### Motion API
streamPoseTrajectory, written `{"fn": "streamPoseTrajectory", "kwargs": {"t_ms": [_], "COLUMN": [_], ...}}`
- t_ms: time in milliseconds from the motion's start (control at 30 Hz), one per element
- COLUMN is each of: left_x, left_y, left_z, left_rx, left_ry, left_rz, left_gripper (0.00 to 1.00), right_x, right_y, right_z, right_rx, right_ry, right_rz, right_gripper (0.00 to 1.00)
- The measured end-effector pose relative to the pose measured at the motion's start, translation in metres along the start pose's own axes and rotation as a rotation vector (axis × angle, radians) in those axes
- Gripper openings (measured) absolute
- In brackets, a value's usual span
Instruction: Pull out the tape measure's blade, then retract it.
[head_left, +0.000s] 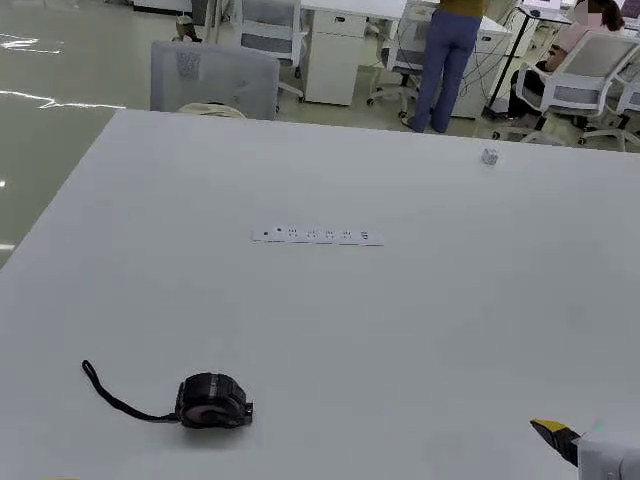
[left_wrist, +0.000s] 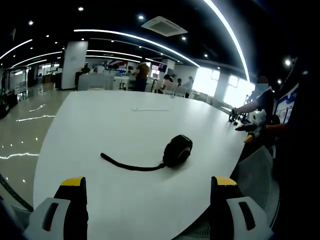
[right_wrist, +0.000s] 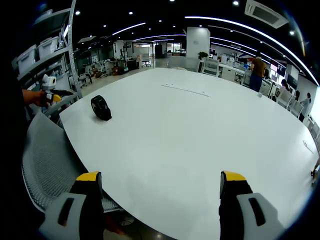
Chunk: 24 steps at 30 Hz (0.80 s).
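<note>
Left claw (left_wrist: 149, 181), right claw (right_wrist: 162, 176) wide, tape measure (left_wrist: 177, 150), strap (left_wrist: 130, 166) in left gripper view

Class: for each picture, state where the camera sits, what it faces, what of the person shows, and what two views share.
Head view: on the headset, looking down over the white table; a yellow-tipped gripper shows bottom right.
Left gripper view: on the left gripper, jaws open, facing the black round tape measure.
Right gripper view: on the right gripper, jaws open, facing across the table.
Shared: the tape measure, in all three.
</note>
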<state>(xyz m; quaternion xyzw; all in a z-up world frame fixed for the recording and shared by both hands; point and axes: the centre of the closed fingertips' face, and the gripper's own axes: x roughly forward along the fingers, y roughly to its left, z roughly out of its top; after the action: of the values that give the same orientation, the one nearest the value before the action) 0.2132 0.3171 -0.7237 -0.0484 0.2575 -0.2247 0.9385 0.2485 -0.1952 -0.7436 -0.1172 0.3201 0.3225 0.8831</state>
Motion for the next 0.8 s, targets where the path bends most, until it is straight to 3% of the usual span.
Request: {"fn": "streamPoseTrajectory", "kwargs": {"t_ms": [800], "left_x": [0.0032], "left_y": [-0.0058], "left_z": [-0.0024], "left_rx": [0.013], "left_ry": [0.026], "left_rz": [-0.017], "left_gripper": [1.0], "right_x": [-0.0012], "right_y": [-0.002], "right_z": [0.0015], "right_rx": [-0.011], "right_ry": [-0.016], "right_rz": [-0.004], "right_gripper": [1.0]}}
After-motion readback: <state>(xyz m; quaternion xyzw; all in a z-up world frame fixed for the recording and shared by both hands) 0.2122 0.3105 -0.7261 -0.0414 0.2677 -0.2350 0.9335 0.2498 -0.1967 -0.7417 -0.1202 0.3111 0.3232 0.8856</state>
